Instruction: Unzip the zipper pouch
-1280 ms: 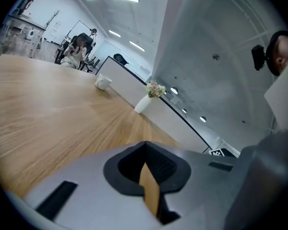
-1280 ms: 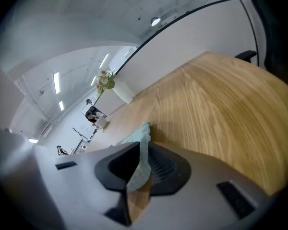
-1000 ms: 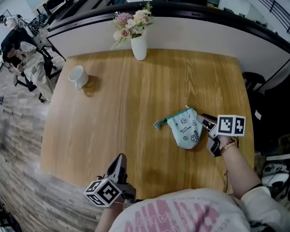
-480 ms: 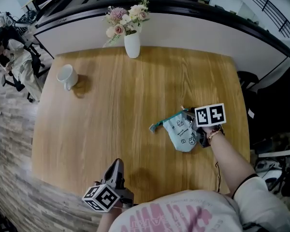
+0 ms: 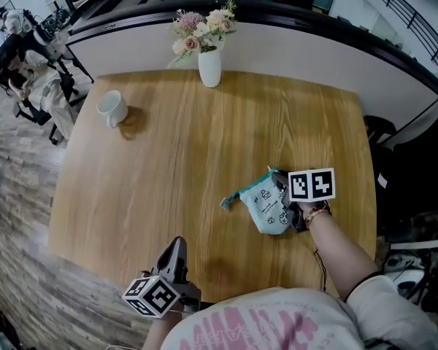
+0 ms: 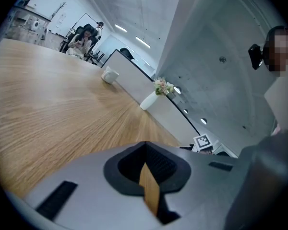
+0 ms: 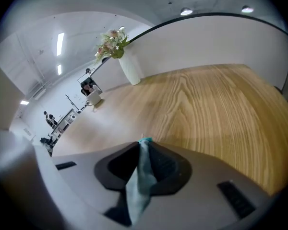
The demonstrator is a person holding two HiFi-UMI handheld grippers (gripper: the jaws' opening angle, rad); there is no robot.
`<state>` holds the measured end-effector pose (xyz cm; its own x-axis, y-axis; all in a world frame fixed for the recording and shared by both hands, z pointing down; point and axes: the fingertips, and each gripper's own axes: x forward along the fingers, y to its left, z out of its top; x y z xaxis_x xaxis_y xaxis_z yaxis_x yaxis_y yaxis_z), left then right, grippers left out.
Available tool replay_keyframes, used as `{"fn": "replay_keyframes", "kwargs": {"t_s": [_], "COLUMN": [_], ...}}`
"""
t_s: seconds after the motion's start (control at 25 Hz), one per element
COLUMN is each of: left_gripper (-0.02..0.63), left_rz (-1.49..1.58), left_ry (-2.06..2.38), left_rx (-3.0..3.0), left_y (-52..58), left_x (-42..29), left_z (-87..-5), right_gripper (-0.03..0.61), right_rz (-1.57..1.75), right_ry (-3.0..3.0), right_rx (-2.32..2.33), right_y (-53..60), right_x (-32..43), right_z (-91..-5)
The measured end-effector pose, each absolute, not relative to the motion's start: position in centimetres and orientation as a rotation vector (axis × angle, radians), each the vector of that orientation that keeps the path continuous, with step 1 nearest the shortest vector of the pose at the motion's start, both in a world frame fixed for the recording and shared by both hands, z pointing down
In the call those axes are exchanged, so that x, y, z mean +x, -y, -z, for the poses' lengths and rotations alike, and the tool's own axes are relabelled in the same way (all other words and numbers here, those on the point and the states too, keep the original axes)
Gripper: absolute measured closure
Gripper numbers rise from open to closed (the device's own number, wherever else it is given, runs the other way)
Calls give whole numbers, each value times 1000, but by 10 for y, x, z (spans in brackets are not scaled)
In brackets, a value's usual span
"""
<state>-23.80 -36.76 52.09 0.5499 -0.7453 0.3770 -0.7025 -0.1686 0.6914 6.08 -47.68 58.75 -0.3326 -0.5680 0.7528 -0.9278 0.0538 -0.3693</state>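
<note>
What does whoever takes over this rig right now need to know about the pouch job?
Right hand-held gripper: jaws have just been closing and now pinch teal fabric of the zipper pouch, on its right side in the head view.
Left hand-held gripper: shut, empty, at the table's near edge, apart from the pouch.
The pouch lies flat on the table's right side.
Done: pouch gripped by one gripper.
Left: take the zipper pull with the left gripper and draw it open. The pull is too small to locate.

No readable text; pink lettering on shirt (image 5: 277, 328) illegible, print on pouch (image 5: 266, 207) too small
</note>
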Motion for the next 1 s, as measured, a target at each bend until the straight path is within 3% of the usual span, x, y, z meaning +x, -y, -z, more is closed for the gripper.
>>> {"fn": "replay_keyframes", "kwargs": {"t_s": [0.2,0.64,1.0], "left_gripper": [614,614,614], "left_rz": [79,124,257], "left_ry": [1217,1207,1122], "left_rx": [1900,1921,2066], "left_y": [336,262,209], "left_x": [-226,-160,-112], "left_z": [-508,-495,-441], "right_gripper": [551,565,571], "right_rz": [-1185,-1158,-903], "right_ry": [2043,2280,2576], "right_rx": [1368,1156,977], "right_y": [444,338,260], "right_x": [32,-2,-20], "right_z": [-574,-535,-449]}}
